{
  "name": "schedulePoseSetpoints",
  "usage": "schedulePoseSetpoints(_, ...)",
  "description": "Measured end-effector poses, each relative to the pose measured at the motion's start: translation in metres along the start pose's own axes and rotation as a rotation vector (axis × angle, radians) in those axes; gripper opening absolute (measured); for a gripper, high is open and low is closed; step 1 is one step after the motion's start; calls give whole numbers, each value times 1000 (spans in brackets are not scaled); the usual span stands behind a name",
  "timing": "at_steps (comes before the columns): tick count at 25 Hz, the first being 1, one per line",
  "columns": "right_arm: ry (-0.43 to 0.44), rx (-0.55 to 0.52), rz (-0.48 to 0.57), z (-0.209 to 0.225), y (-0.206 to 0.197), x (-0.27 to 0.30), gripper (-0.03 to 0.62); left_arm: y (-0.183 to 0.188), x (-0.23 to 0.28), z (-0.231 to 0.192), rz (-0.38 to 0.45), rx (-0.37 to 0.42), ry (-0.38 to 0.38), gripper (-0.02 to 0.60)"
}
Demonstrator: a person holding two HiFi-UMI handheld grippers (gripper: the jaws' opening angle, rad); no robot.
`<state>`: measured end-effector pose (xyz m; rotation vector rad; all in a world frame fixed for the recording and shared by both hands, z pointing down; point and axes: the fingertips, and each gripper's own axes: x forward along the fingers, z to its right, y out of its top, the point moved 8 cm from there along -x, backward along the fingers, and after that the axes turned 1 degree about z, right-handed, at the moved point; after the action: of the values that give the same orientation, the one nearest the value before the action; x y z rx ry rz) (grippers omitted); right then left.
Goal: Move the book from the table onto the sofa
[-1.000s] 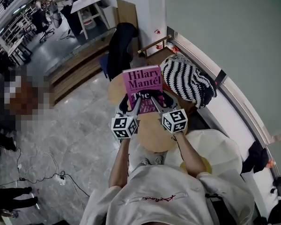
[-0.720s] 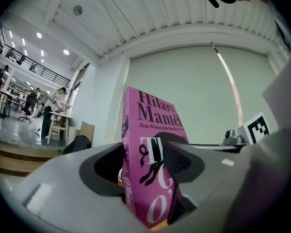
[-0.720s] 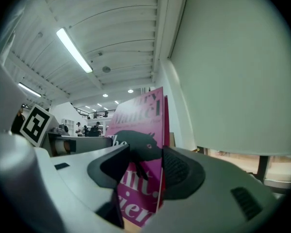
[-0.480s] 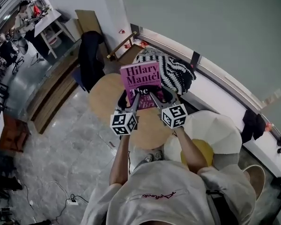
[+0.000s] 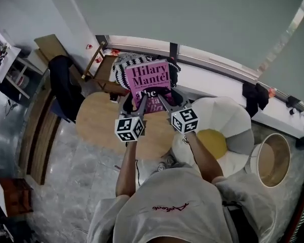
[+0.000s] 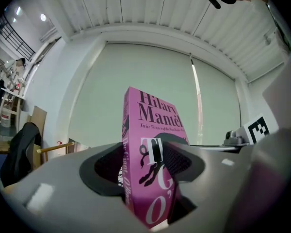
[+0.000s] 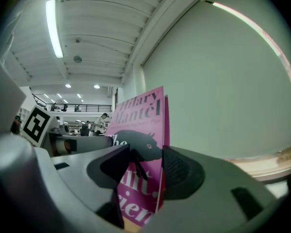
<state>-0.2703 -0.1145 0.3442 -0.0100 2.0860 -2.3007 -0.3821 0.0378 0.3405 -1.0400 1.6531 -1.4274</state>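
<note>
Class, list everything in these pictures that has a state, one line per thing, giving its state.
book: closed, held in the air by both grippers
left gripper: shut on the book
right gripper: shut on the book
table: book not on it
sofa: book not yet on it
jacket: draped over a chair

We reach both arms forward, the left forearm (image 5: 126, 166) and right forearm (image 5: 200, 156) bare and nearly parallel. The left tongs (image 5: 133, 104) and right tongs (image 5: 168, 101) sit side by side, raised ahead of us, each pair of jaws clamped on the lower part of the book (image 5: 149, 77), left at its spine side, right at the other.
</note>
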Motion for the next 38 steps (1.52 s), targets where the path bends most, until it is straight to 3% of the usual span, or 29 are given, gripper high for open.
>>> schedulePoseSetpoints(6, -173, -8, 4, 16, 0, -49, 216, -10, 21, 37, -21, -15, -173, 261)
schedulePoseSetpoints(22, -508, -15, 31, 48, 1, -175, 215, -31, 56, 152, -75, -22, -500, 261)
schedulePoseSetpoints(29, -685, -10, 47, 72, 4, -271, 215, -46, 68, 251, -103, -22, -672, 261)
schedulePoseSetpoints(38, -843, -13, 57, 86, 9, -388, 215, -63, 55, 369, -132, -31, -822, 261)
